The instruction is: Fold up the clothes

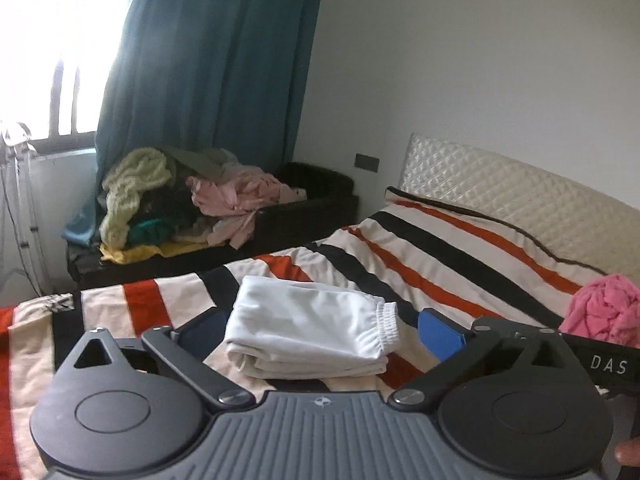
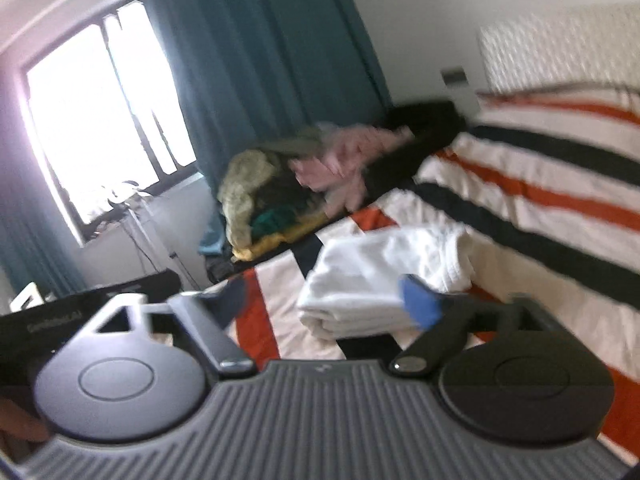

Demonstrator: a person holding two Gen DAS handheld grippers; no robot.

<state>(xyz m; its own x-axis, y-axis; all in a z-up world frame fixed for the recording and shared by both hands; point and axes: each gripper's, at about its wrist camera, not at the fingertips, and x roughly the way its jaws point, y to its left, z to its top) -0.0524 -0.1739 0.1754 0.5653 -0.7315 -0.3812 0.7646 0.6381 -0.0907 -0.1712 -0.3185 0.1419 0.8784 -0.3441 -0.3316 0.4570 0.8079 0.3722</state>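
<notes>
A white garment (image 1: 312, 330) with an elastic cuff lies folded in a flat stack on the striped bedspread (image 1: 440, 264). My left gripper (image 1: 320, 328) is open and empty, its blue-padded fingers either side of the stack and just short of it. The stack also shows in the blurred right wrist view (image 2: 380, 280). My right gripper (image 2: 324, 300) is open and empty, near the stack's front edge, with its right pad in front of the cloth.
A crumpled pink garment (image 1: 604, 308) lies on the bed at the right by the quilted headboard (image 1: 520, 188). A dark bench (image 1: 320, 204) beside the bed holds a heap of unfolded clothes (image 1: 180, 196). Teal curtain (image 1: 208, 60) and window stand behind.
</notes>
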